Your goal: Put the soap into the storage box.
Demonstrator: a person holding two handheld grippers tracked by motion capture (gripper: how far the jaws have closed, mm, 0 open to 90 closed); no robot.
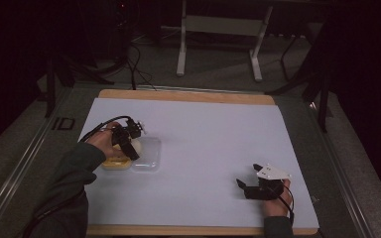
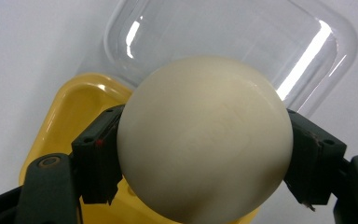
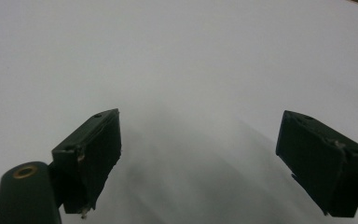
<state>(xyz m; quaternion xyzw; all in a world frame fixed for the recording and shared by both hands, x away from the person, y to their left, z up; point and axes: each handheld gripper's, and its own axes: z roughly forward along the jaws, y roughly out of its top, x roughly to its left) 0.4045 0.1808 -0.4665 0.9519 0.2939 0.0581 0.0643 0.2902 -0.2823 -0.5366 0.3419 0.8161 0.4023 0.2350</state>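
Observation:
A cream-white ball [image 2: 205, 140] sits between the jaws of my left gripper [image 2: 205, 158], which is shut on it. Under the ball lies a yellow tray [image 2: 74, 112], and a clear plastic lid [image 2: 242, 42] lies on the sheet just beyond it. In the high view the left gripper [image 1: 130, 147] holds the ball [image 1: 136, 145] over the yellow tray [image 1: 114, 162] at the left, with the clear lid [image 1: 149, 154] to its right. My right gripper [image 1: 248, 179] rests low at the front right, open, its jaws [image 3: 200, 163] wide apart over bare white sheet.
A white sheet [image 1: 203, 139] covers the wooden table [image 1: 188, 96]. Beyond the far edge stand a white frame's legs [image 1: 181, 54] and loose cables [image 1: 136, 64] on the floor. Dark stands flank both sides.

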